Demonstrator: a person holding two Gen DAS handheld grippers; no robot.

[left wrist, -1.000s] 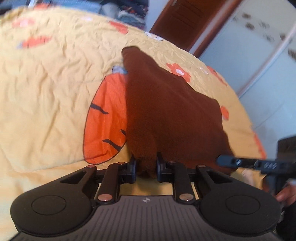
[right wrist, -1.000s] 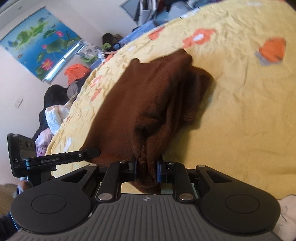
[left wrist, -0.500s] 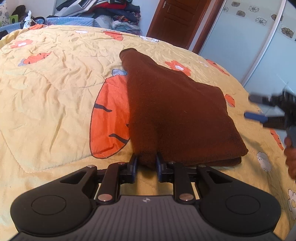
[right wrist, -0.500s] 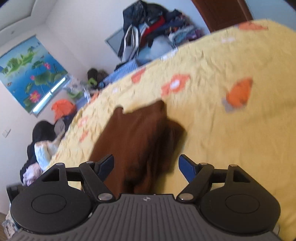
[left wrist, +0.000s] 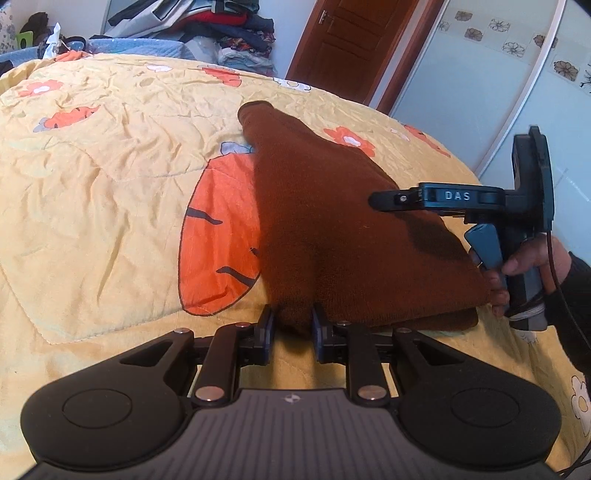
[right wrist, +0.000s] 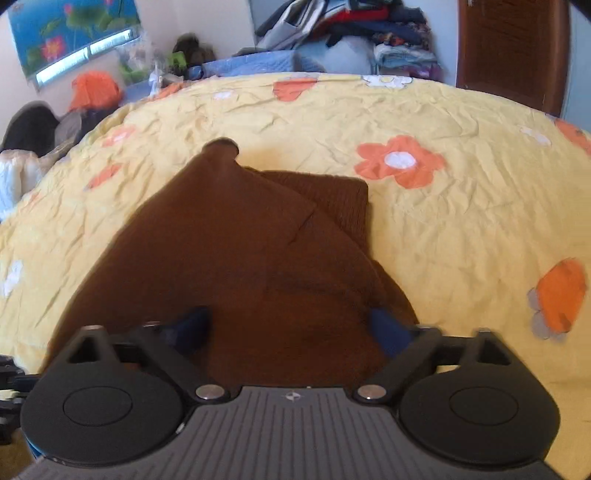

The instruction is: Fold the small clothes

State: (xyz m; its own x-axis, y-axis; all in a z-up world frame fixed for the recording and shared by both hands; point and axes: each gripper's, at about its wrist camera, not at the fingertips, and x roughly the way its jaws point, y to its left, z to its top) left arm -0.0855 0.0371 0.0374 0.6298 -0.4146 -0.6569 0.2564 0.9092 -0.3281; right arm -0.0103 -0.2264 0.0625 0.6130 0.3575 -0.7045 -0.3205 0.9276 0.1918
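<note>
A brown knitted garment [left wrist: 343,229] lies folded on the yellow bedspread [left wrist: 103,177]. My left gripper [left wrist: 291,328] is shut on the garment's near edge, with brown cloth pinched between the pads. My right gripper [right wrist: 291,328] is open and empty, hovering just above the garment [right wrist: 229,258], its blue pads spread wide on either side. It also shows in the left wrist view [left wrist: 461,199], held by a hand over the garment's right side. A sleeve end [left wrist: 255,110] points toward the far side of the bed.
The bedspread has orange flower and carrot prints [left wrist: 218,236]. Piles of clothes [right wrist: 354,33] lie behind the bed. A brown door [left wrist: 354,48] and a pale wardrobe [left wrist: 517,74] stand at the back right.
My right gripper let go of the garment, opened, lifted and swung round over it. The garment dropped flat onto the bed. My left gripper kept its hold.
</note>
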